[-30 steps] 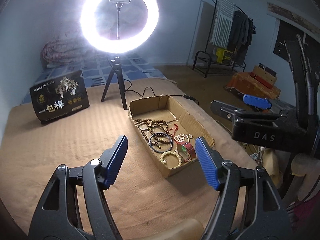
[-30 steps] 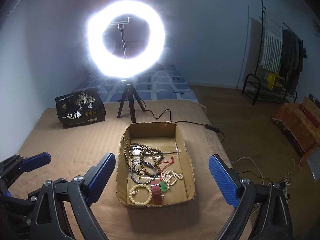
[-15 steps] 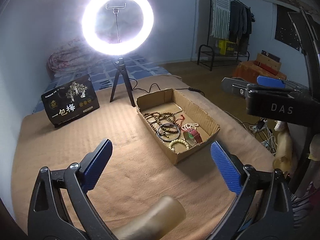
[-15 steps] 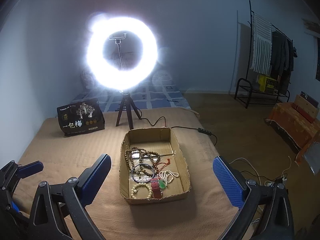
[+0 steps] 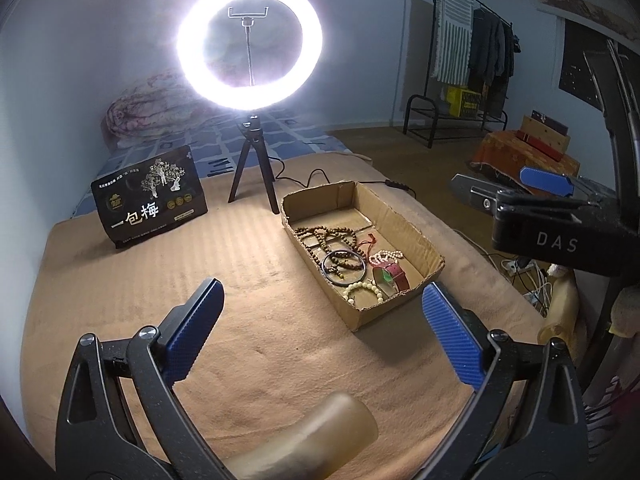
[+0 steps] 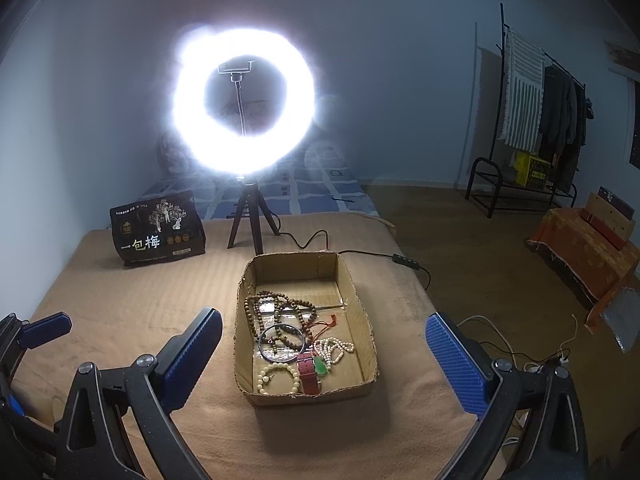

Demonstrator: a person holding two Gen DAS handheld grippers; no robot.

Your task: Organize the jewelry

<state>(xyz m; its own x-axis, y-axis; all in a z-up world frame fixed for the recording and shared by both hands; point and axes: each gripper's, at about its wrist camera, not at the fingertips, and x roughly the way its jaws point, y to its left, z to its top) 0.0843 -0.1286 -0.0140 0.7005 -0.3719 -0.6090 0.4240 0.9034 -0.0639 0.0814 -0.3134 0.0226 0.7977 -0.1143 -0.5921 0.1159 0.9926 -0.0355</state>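
A shallow cardboard box (image 5: 404,220) (image 6: 362,308) sits on the tan blanket. It holds a brown bead necklace (image 6: 280,308), a dark bangle (image 6: 280,344), a cream bead bracelet (image 6: 278,378), a red strap with a green stone (image 6: 310,372) and a pale bead string (image 6: 334,350). My left gripper (image 5: 322,334) is open and empty, near the box's front left. My right gripper (image 6: 324,364) is open and empty, above the box's near end; it also shows in the left wrist view (image 5: 546,182).
A lit ring light on a small tripod (image 6: 248,216) stands behind the box, its cable (image 6: 360,254) trailing right. A black printed bag (image 6: 158,228) stands at the back left. The bed edge drops to the floor on the right, with cables (image 6: 508,344) there.
Both grippers have pulled back and risen from the box. The left gripper's jaws have opened wider.
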